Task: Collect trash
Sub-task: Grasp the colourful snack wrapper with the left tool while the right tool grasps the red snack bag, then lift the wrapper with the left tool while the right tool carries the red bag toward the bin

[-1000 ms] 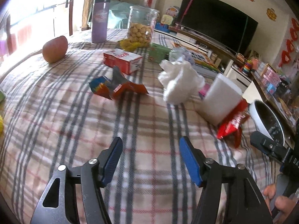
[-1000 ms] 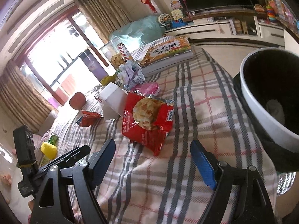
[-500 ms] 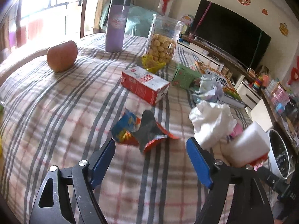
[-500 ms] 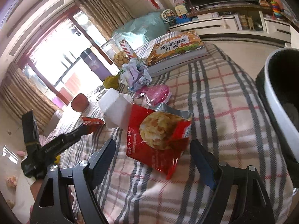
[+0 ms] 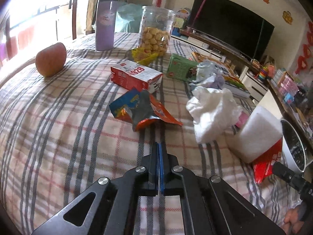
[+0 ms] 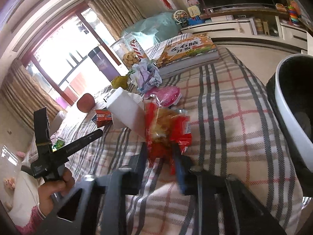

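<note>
Support surface is a table under a plaid cloth (image 5: 64, 129), beige with grey and red stripes. On it, left wrist view: apple (image 5: 51, 59) at far left, purple tumbler (image 5: 105, 20) and clear cookie jar (image 5: 156, 32) at the far edge, yellow wrapper (image 5: 143, 55) at the jar's base. Mid-table: red-white carton (image 5: 136, 76) lying flat, green box (image 5: 181, 67), crumpled orange-blue wrapper (image 5: 142, 110) just in front of the carton. Right side: white plastic bag (image 5: 213, 113), crumpled bluish paper (image 5: 210, 76), white block (image 5: 256, 135) resting on a red snack bag (image 5: 268, 162). Right wrist view adds a picture book (image 6: 187, 49) and a pink pack (image 6: 166, 96).
</note>
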Tool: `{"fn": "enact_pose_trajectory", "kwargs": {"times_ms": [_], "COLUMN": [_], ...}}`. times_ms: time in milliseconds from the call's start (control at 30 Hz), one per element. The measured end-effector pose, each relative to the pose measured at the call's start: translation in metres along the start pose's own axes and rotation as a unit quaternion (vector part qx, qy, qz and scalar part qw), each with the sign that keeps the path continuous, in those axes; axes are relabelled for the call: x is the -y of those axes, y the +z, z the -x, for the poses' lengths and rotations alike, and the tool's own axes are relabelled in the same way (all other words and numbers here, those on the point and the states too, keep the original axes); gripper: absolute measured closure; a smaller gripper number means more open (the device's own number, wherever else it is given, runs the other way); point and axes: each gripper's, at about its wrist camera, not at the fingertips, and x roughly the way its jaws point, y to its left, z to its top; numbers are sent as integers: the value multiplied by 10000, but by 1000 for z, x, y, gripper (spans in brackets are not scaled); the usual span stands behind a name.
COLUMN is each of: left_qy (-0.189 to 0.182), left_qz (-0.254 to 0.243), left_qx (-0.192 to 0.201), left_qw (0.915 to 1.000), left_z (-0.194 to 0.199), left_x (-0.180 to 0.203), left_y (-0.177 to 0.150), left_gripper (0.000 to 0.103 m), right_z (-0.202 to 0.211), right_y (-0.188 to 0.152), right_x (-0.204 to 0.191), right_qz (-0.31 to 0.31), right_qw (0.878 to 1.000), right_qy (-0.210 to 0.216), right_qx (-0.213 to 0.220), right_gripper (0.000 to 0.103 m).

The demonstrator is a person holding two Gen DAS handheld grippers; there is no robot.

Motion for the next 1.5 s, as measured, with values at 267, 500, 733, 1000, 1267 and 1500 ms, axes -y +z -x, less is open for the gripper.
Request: {"fn": "enact_pose_trajectory", "kwargs": {"times_ms": [267, 500, 733, 1000, 1267, 1500], "left_qy": [-205, -219, -138, -168, -461, -707], "left_qz": [560, 1032, 1224, 869, 620, 347], "left_qx": [93, 112, -138, 0, -13, -157], "left_qw": [9982, 9944, 9923, 9961, 9970, 9968], "left_z": [14, -1, -34, -19, 23, 52], "left_x": [-15, -23, -33, -21, -9, 10], "left_y": [4, 21, 24, 11, -24, -54], "left_gripper": [46, 37, 78, 87, 87, 88], "right_z": [11, 3, -6, -14, -3, 22], "right_y": [1, 3, 10, 12, 4, -9], "right_x": [-2, -6, 1, -10, -11, -8], "right_qz": [-54, -85, -296, -166, -28, 14], "right_qw": [9999, 9999, 9992, 9993, 9996, 9997], "right_qy": [53, -96, -244, -323, -238, -170], "right_qx": [86, 39, 56, 89, 122, 199], "right_gripper": [75, 55, 55, 51, 89, 90]}}
